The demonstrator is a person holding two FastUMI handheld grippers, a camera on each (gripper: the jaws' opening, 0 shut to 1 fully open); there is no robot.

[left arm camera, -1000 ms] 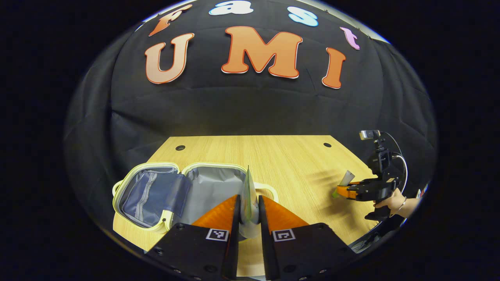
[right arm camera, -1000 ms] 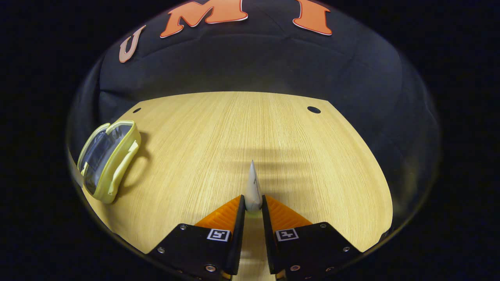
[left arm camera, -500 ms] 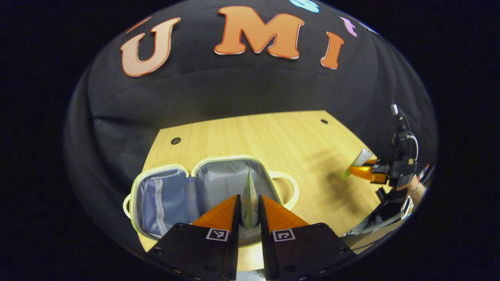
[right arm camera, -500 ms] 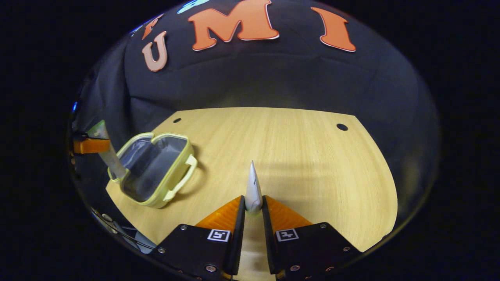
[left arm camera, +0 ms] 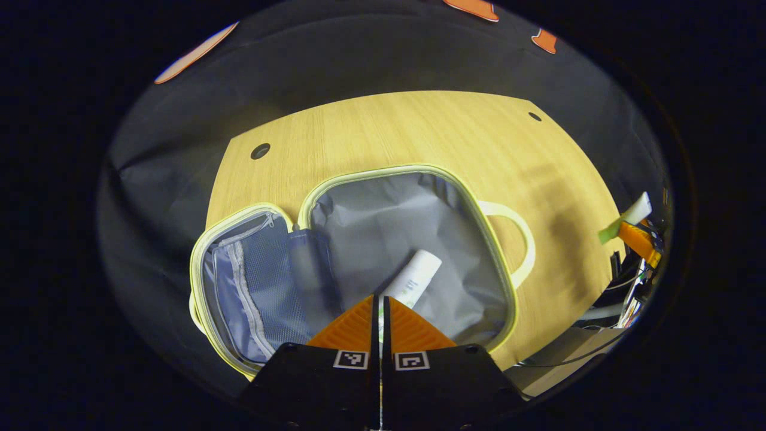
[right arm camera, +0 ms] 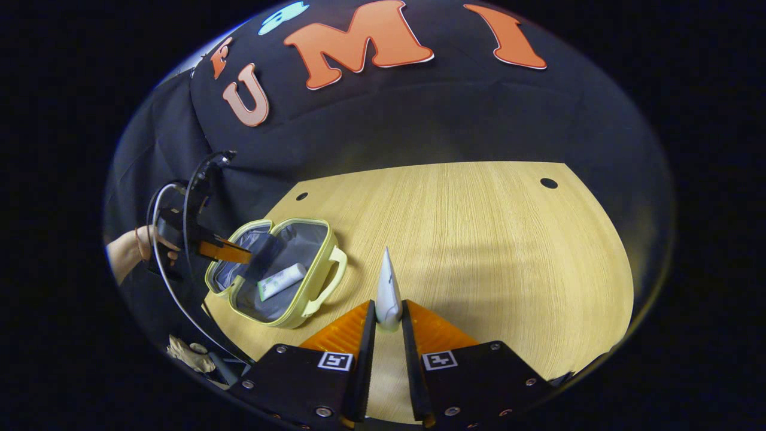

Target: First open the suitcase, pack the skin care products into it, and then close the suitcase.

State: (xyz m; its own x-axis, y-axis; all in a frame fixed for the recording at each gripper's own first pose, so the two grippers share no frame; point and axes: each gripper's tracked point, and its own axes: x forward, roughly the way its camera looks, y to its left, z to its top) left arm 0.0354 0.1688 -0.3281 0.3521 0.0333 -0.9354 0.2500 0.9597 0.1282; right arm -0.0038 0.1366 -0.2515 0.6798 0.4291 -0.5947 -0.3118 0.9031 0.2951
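Note:
The small pale-yellow suitcase point(left arm camera: 501, 281) lies open on the table, grey-lined half on the right, lid with a blue mesh pocket point(left arm camera: 251, 281) on the left. A white skin care tube point(left arm camera: 413, 278) lies loose in the grey half, just beyond my left gripper point(left arm camera: 379, 311), whose orange fingers are shut together with nothing between them. In the right gripper view the left gripper point(right arm camera: 230, 252) hovers over the suitcase point(right arm camera: 317, 293) and the tube point(right arm camera: 281, 281) lies inside. My right gripper point(right arm camera: 388, 311) is shut on a second white tube point(right arm camera: 387, 287), above bare table right of the suitcase.
The wooden table point(right arm camera: 491, 239) has round cable holes point(left arm camera: 260, 151) point(right arm camera: 548, 183) near its far corners. A hand point(right arm camera: 128, 254) holds the left gripper. Cables point(left arm camera: 622, 287) hang past the table's near edge. The suitcase handle point(left arm camera: 519, 236) sticks out toward the right gripper point(left arm camera: 637, 236).
The left gripper moved over the open suitcase, tipped down and let its tube go; the tube now lies in the grey half and the fingers are shut. The right gripper still holds its tube.

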